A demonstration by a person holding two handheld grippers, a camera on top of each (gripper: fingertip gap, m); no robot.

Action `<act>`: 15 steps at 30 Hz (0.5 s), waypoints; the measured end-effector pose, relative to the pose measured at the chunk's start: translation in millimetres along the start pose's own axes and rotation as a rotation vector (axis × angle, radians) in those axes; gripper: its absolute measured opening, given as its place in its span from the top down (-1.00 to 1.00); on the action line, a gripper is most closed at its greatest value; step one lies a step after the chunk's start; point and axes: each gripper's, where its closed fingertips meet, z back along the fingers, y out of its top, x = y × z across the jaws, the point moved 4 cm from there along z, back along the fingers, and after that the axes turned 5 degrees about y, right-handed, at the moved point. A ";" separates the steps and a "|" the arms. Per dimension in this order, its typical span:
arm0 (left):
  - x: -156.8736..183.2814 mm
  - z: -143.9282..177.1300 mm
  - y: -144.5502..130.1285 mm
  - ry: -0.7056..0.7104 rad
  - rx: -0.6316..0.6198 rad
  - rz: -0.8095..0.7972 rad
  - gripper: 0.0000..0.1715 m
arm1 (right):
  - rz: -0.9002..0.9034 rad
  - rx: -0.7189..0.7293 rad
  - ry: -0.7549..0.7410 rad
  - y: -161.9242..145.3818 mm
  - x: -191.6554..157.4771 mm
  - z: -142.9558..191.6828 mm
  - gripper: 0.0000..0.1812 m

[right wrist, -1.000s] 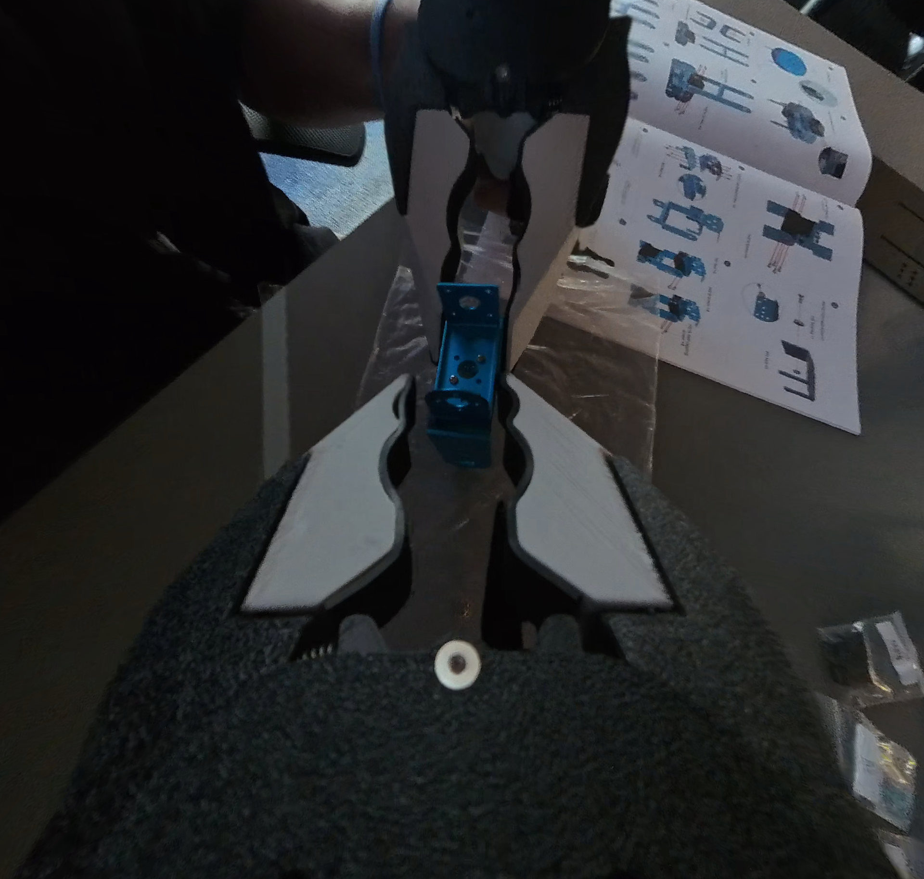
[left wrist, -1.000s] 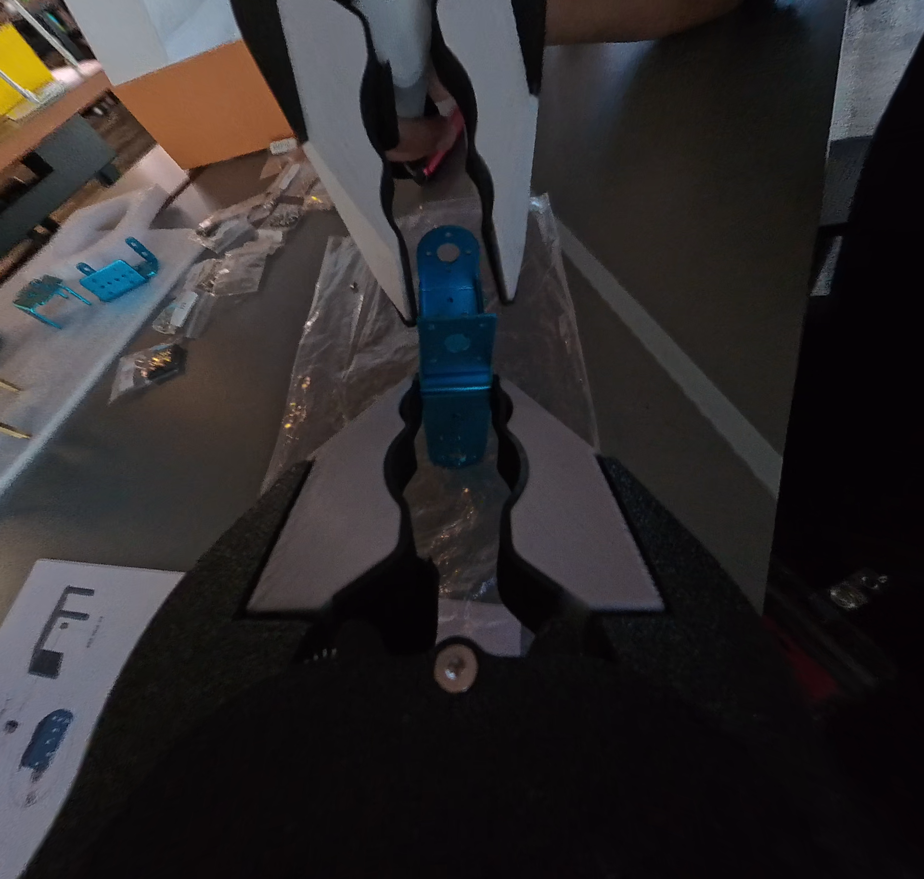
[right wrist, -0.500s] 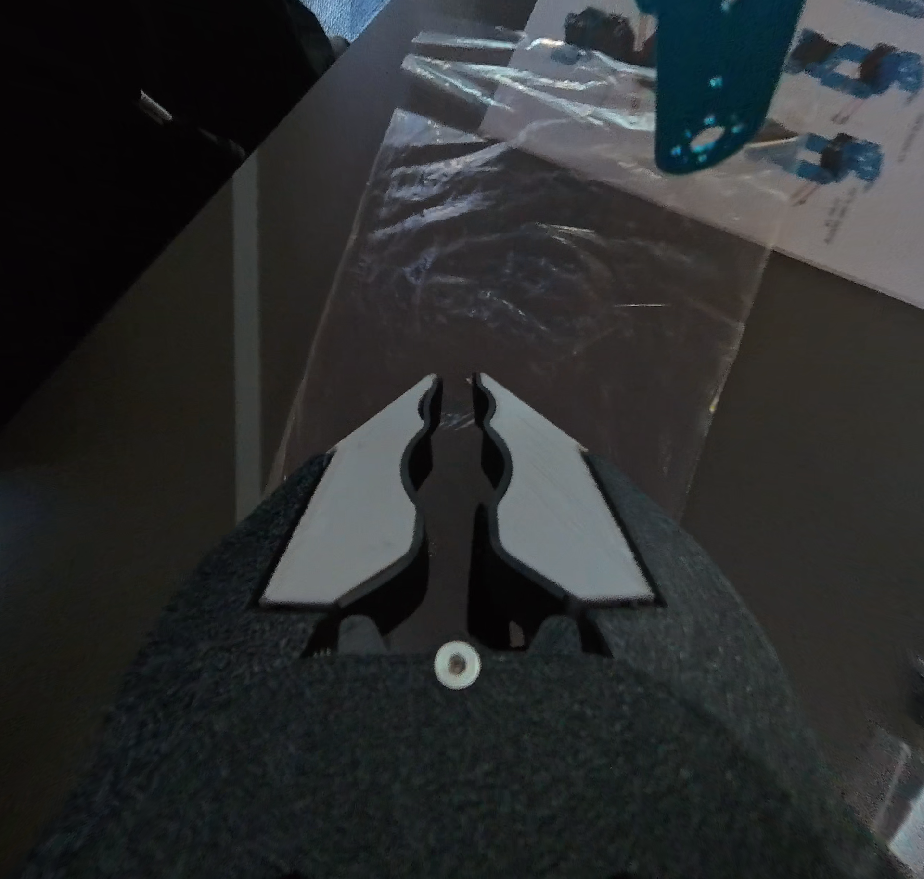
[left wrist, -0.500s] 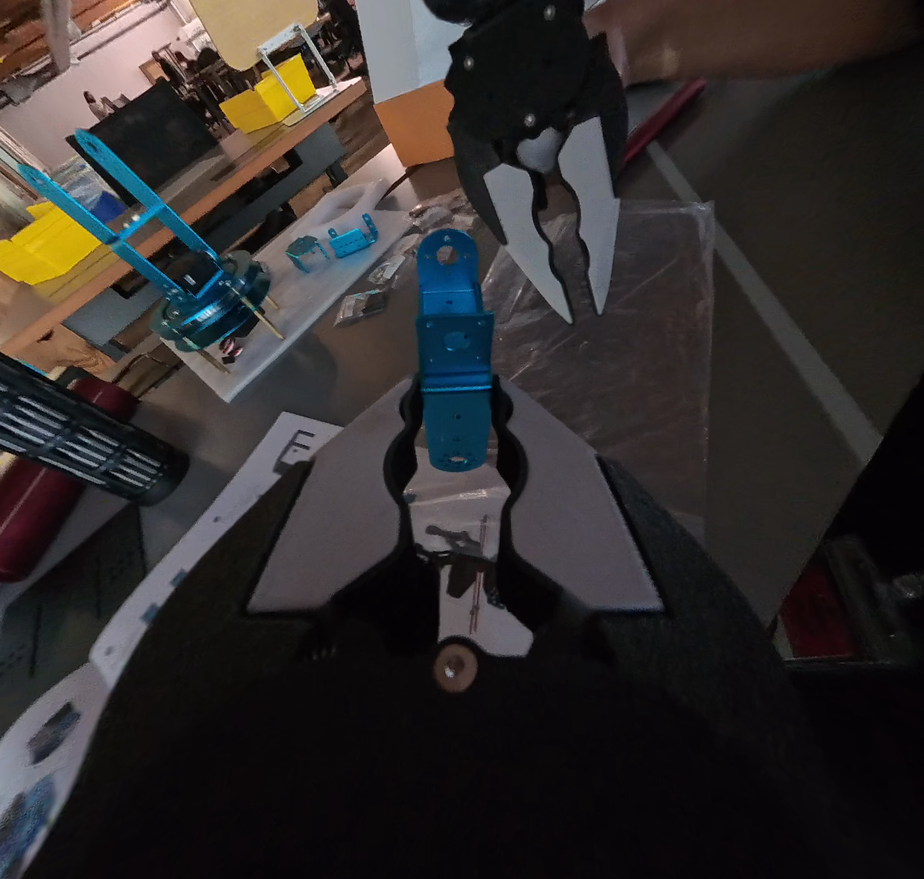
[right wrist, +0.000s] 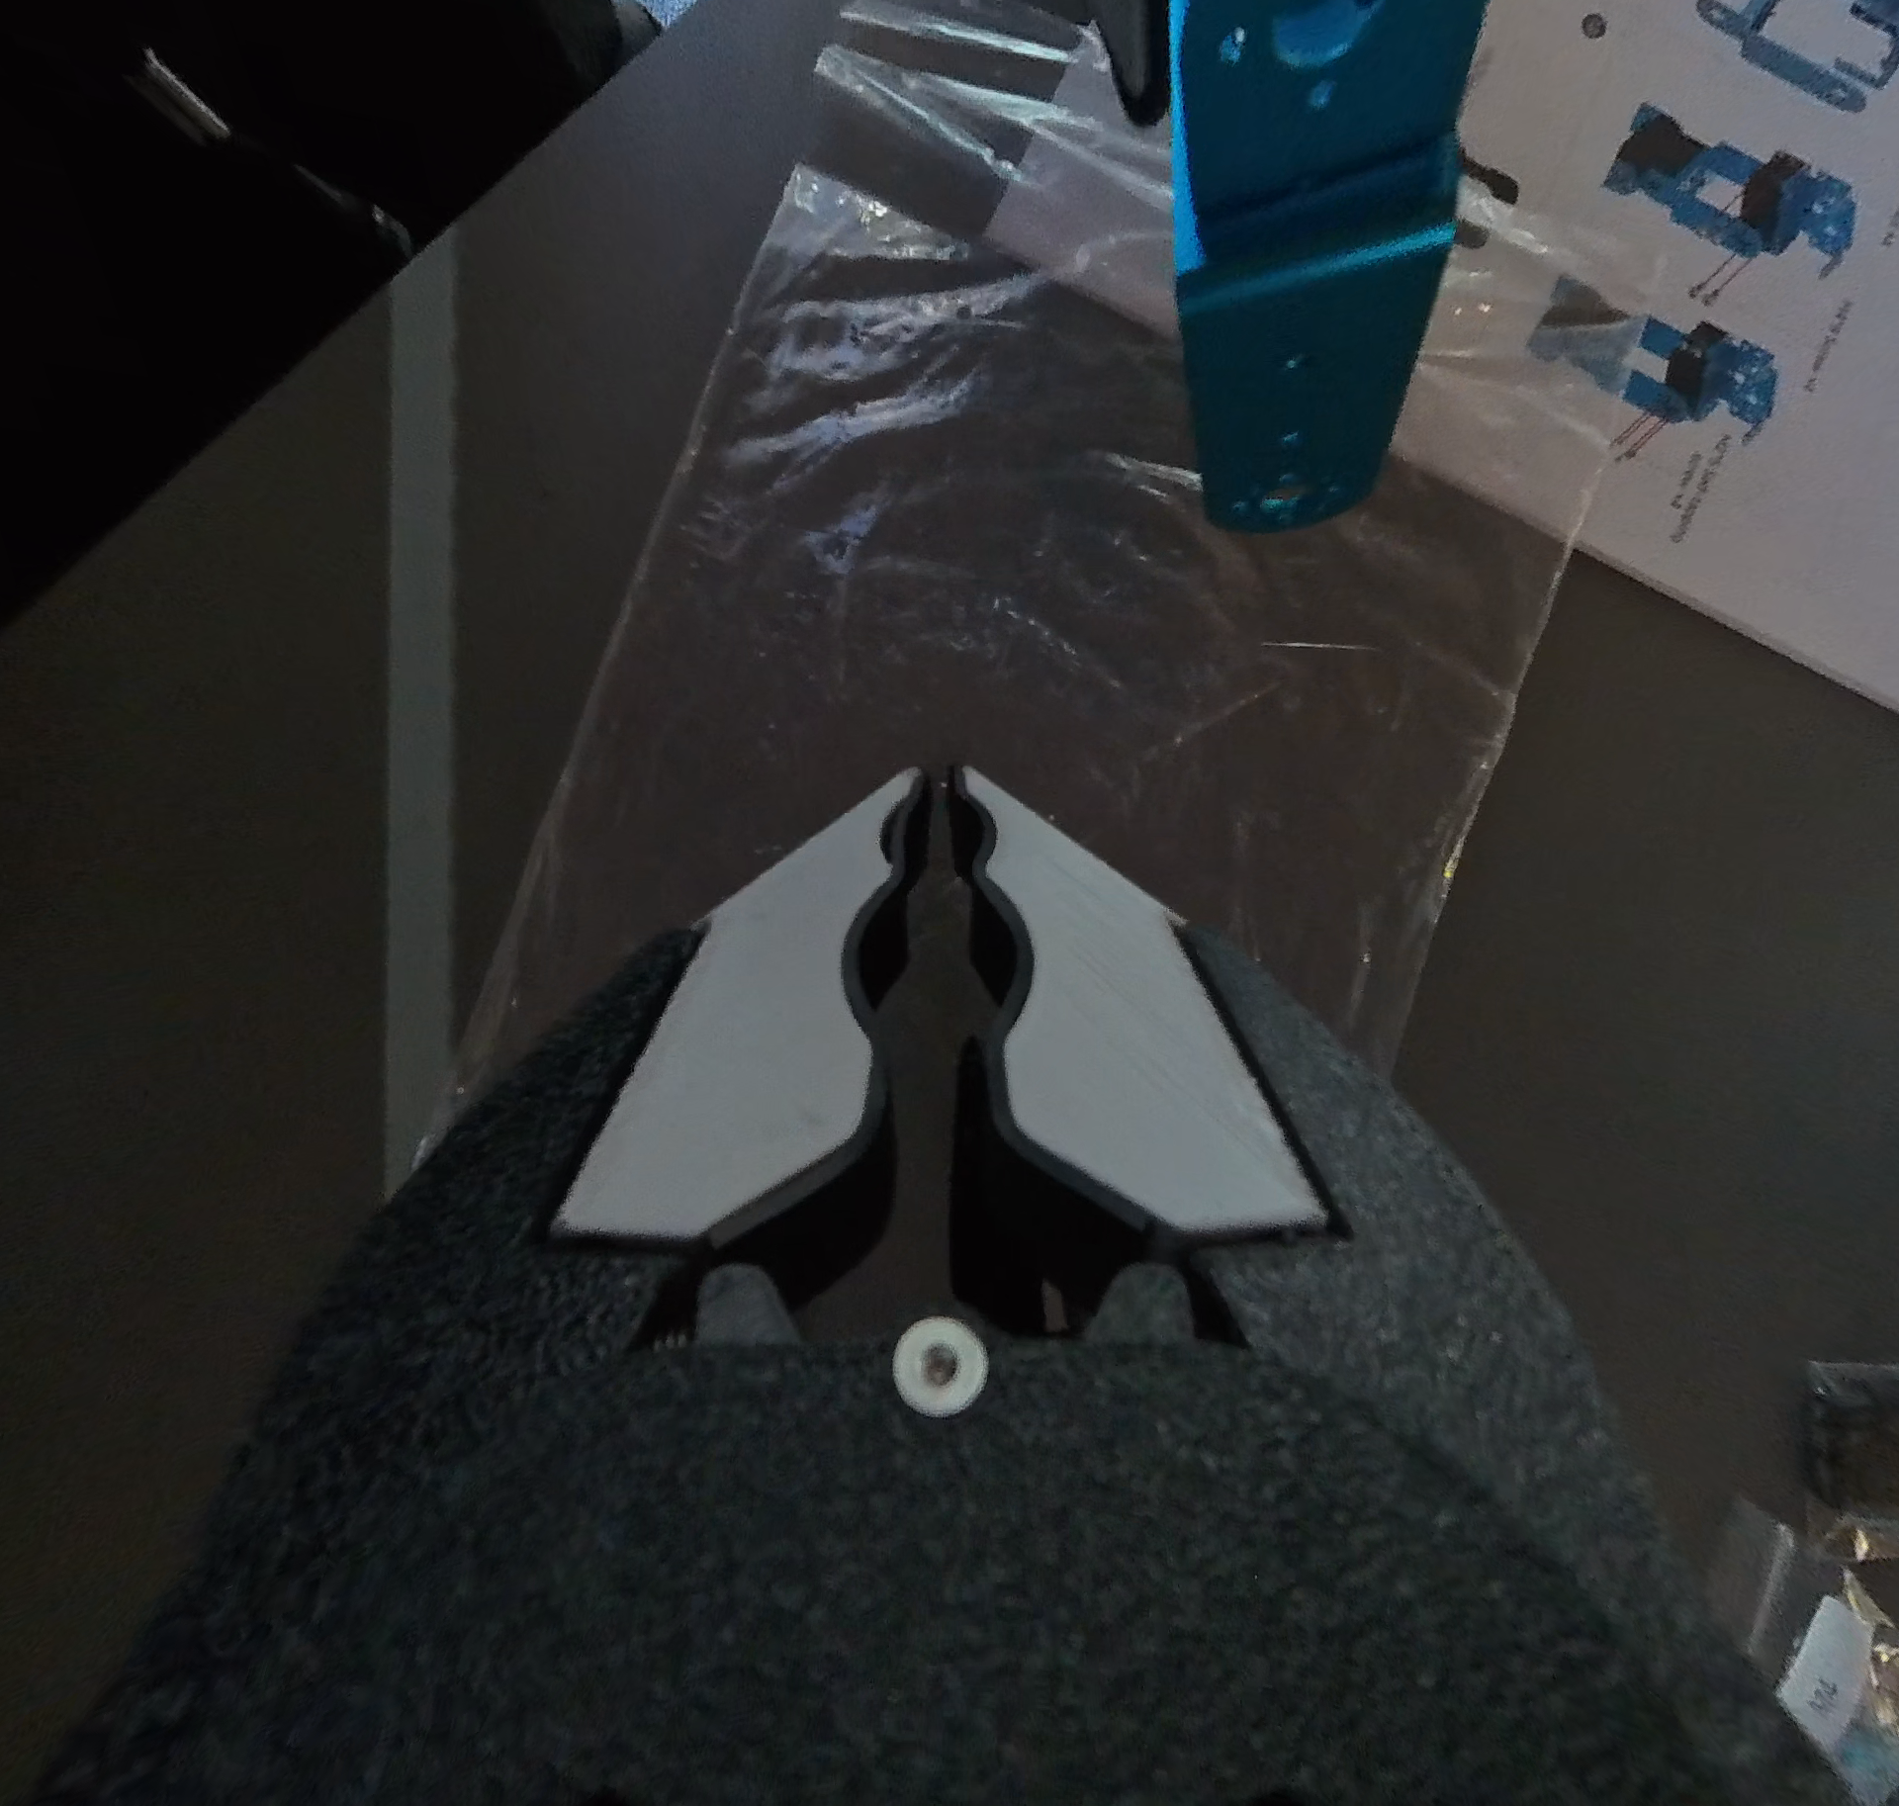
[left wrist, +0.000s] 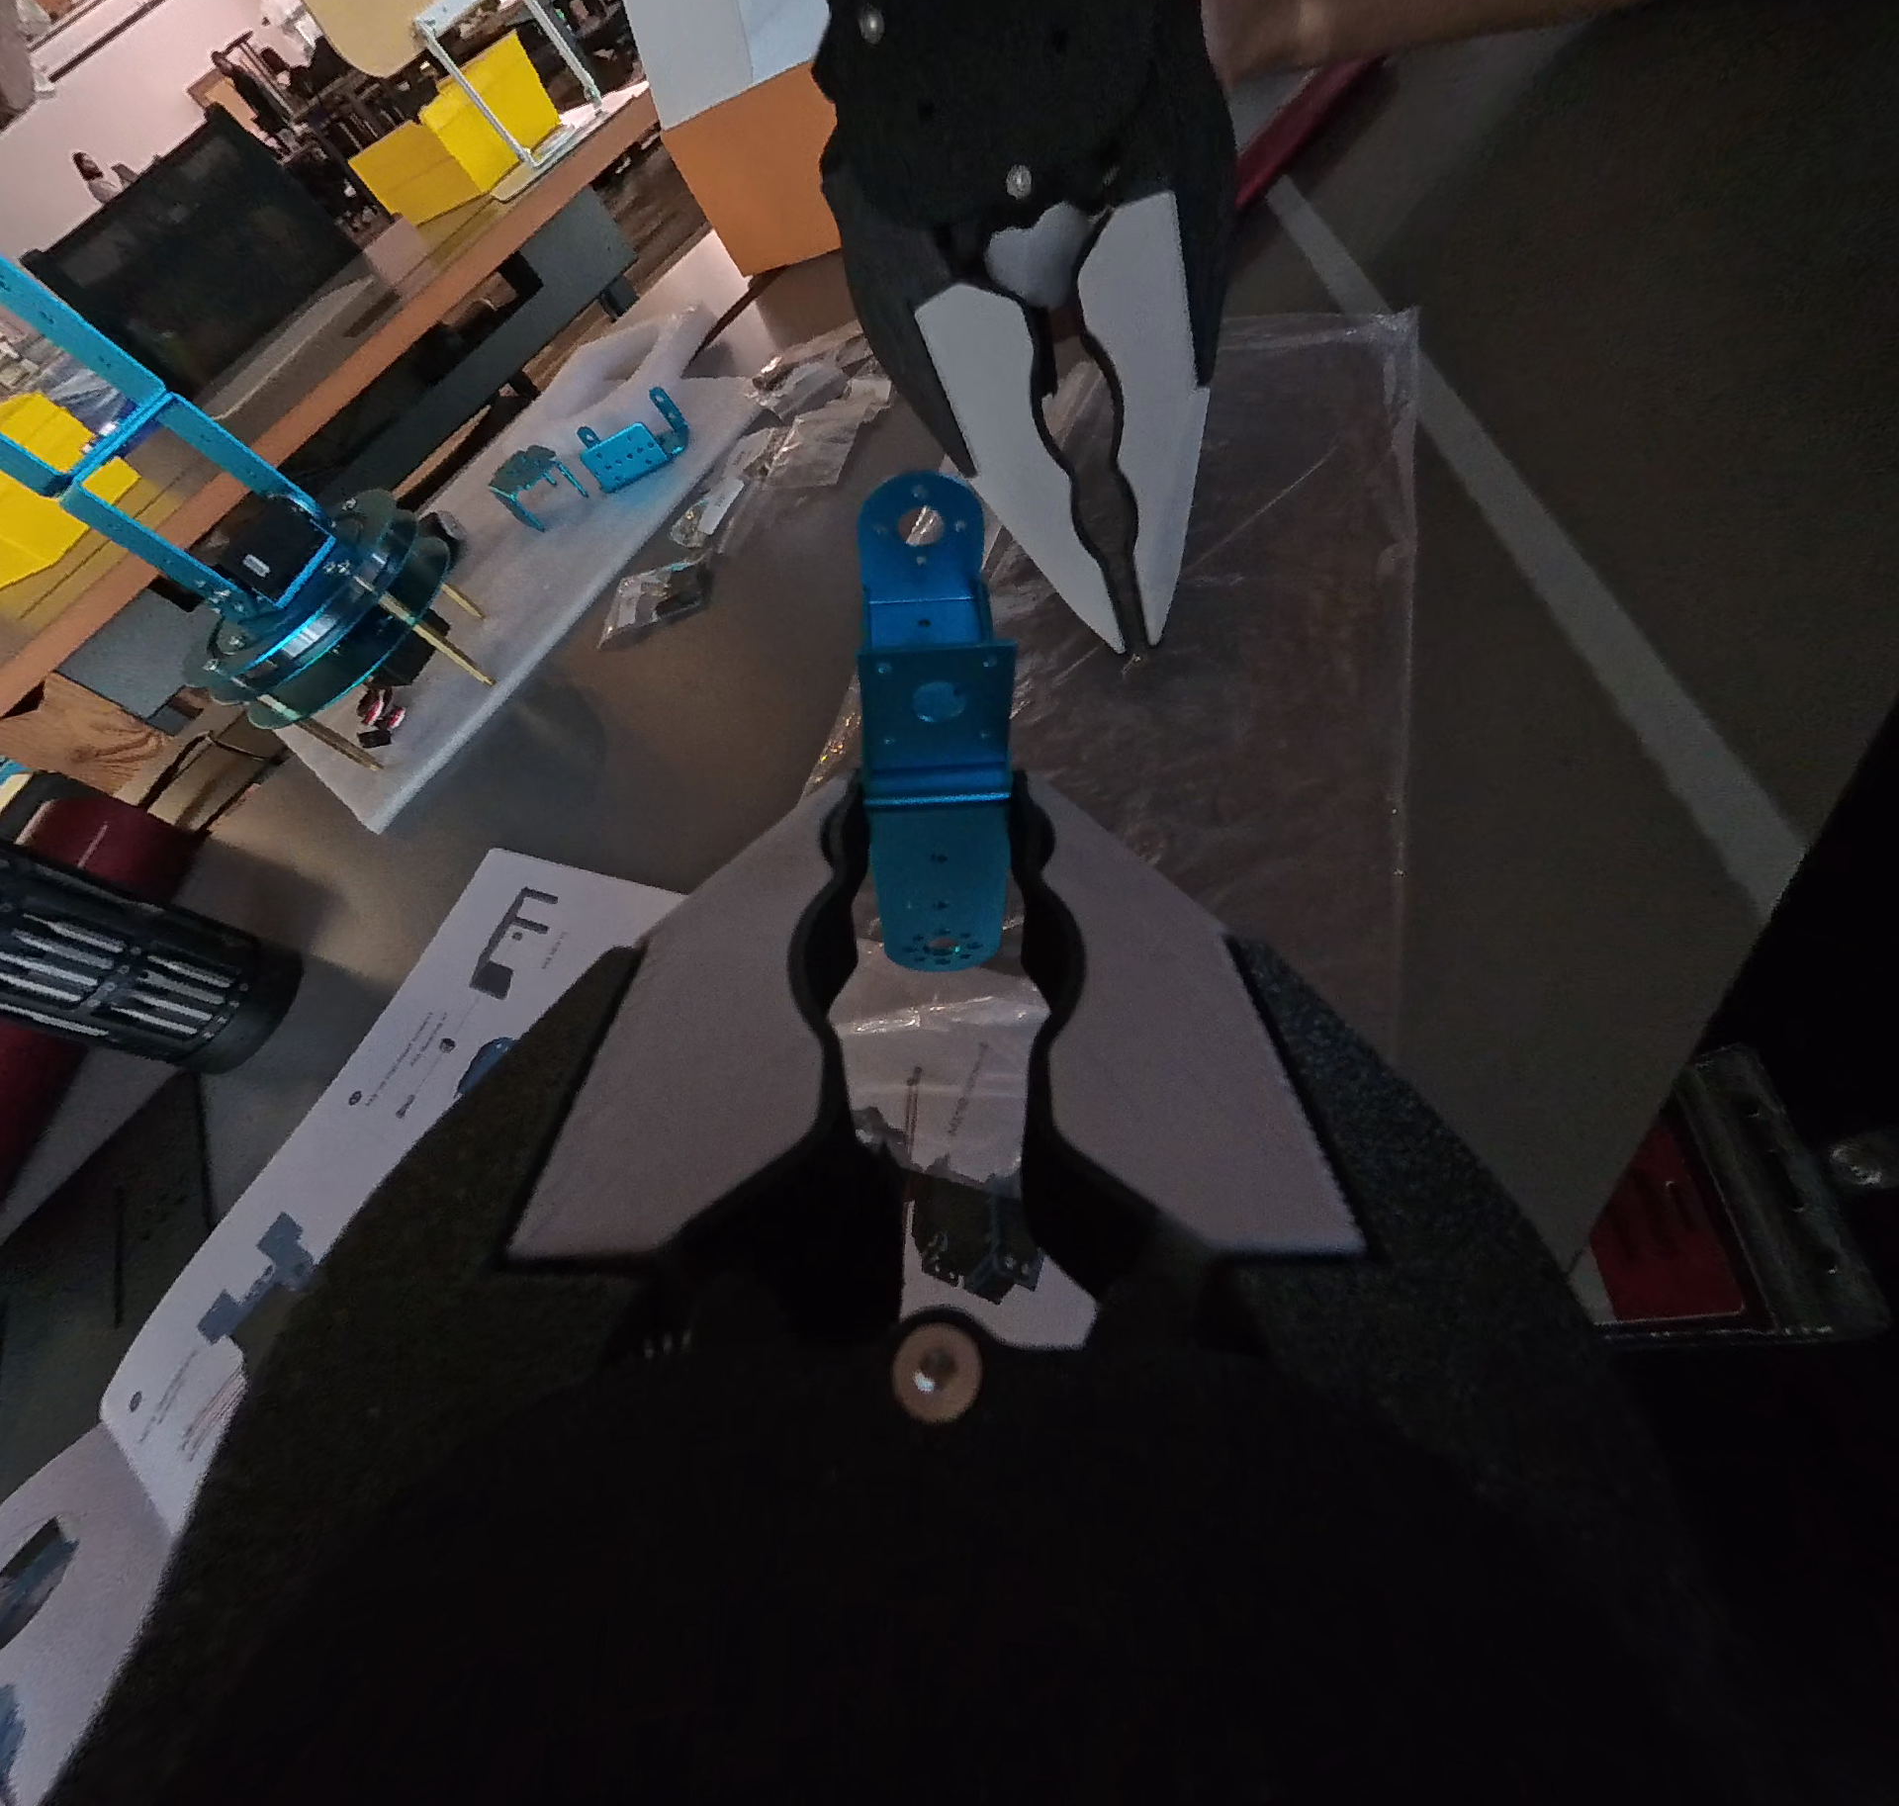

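The left claw [left wrist: 933, 811] is clamped on the lower plate of a blue metal bracket [left wrist: 933, 719], which stands up from its tips above the table [left wrist: 658, 760]. The bracket looks light, rigid and smooth, so its flat perforated faces seem the surest hold. Beyond it, to the right, the right claw [left wrist: 1128, 639] points down with tips nearly touching and nothing between them, just over a clear plastic bag [right wrist: 1079, 565]. An instruction sheet [right wrist: 1685, 246] lies farther off.
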 end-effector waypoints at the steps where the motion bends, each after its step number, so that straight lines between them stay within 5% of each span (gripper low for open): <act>1: 0.5 0.2 0.4 -0.003 -0.001 -0.002 0.69 | 0.002 -0.011 -0.007 -1.5 0.7 -0.9 0.97; 15: 3.6 1.1 3.1 0.020 -0.022 -0.050 0.69 | -0.149 -0.009 0.054 -0.8 5.0 -3.3 0.99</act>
